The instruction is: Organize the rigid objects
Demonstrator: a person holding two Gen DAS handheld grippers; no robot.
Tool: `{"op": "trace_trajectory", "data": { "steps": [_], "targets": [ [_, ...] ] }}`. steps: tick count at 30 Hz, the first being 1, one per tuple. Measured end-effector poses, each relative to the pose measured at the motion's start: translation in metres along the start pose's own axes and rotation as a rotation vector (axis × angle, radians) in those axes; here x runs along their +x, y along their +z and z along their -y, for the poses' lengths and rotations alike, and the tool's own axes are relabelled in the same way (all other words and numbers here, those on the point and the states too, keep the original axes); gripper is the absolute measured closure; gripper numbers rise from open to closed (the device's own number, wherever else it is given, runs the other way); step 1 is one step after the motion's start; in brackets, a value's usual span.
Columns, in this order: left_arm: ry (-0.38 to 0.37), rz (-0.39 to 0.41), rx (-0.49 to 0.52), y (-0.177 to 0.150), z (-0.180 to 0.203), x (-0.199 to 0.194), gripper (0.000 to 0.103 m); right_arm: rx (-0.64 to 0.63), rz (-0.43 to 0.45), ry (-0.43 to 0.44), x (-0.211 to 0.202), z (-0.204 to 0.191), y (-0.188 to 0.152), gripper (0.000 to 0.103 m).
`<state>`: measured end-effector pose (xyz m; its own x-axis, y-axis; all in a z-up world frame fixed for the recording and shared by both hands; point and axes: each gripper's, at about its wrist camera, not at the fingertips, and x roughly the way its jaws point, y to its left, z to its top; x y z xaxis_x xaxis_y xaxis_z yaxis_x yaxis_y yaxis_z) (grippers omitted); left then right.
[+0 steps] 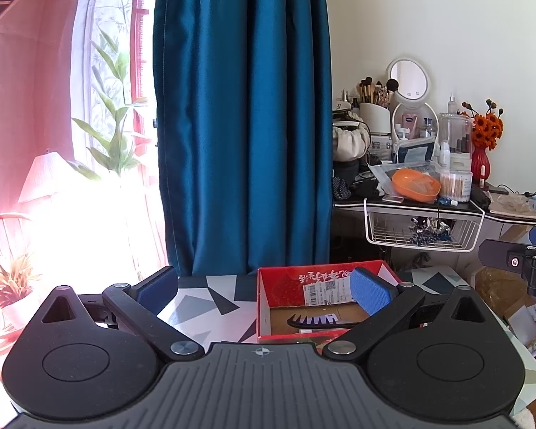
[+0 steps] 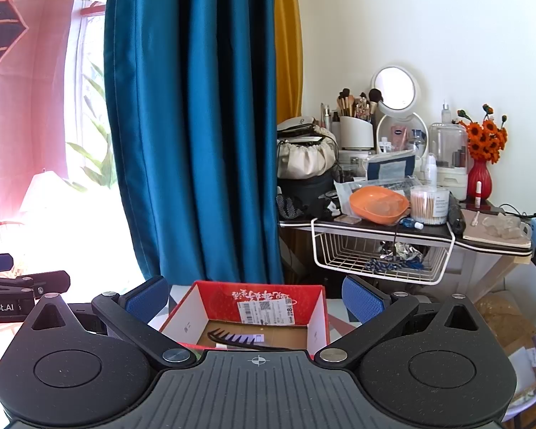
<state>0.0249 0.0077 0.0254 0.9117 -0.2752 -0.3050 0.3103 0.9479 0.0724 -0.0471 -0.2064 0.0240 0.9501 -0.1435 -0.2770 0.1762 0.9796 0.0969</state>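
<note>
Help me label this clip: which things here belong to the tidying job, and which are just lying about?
Part of the job:
red box
black comb lying inside it
left gripper, open
right gripper, open

Just lying about:
orange bowl
cotton swab tub
round mirror
brush cup
red vase
wire basket
blue curtain

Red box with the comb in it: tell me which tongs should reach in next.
Right, probably. In the right wrist view the red box sits centred between the open right tongs, black comb straight ahead. The left tongs, also open and empty, have the box off toward their right finger.
</note>
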Motion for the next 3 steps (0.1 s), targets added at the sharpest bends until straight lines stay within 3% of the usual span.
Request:
{"op": "trace_trajectory", "data": {
  "steps": [3],
  "targets": [
    [-0.001, -0.003, -0.001, -0.0006, -0.0011, 0.0007, 0.0, 0.0, 0.0, 0.0, -0.0002, -0.0004, 0.0003, 0.0]
  ]
}}
